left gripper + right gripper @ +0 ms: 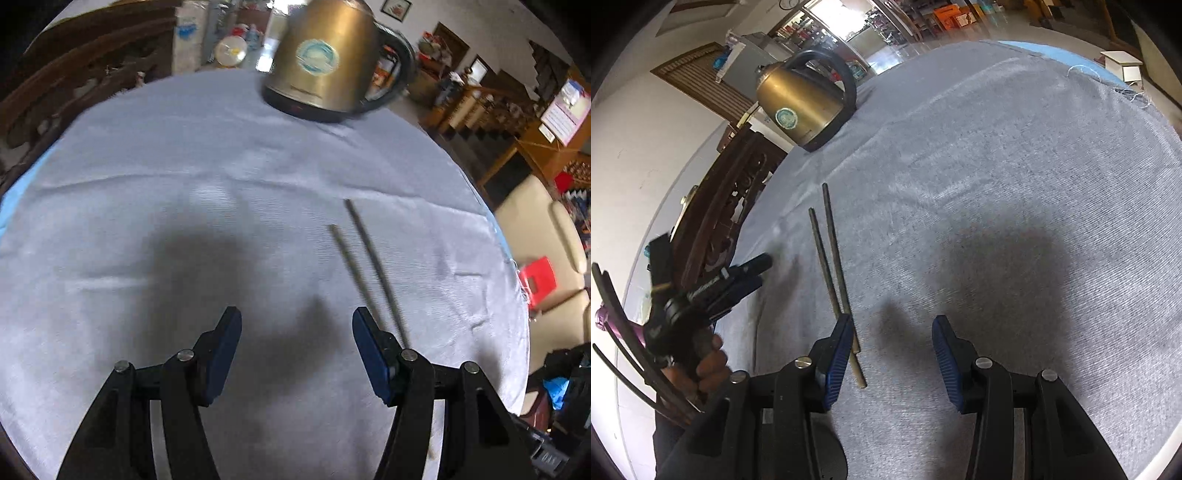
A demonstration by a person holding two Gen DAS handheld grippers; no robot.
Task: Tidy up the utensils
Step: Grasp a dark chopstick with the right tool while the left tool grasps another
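Two dark chopsticks (365,266) lie side by side on the grey tablecloth (184,166). In the left wrist view they run from mid-right down to my left gripper's right finger. My left gripper (297,325) is open and empty above the cloth, left of the chopsticks. In the right wrist view the chopsticks (831,258) lie just left of my right gripper (892,332), which is open and empty; their near ends pass beside its left finger. The left gripper also shows in the right wrist view (753,271), held in a hand at far left.
A brass-coloured electric kettle (325,62) with a black handle stands at the far side of the table; it also shows in the right wrist view (801,103). A carved wooden chair back (720,214) stands along the table's left edge. A cream sofa (546,258) is beyond the right edge.
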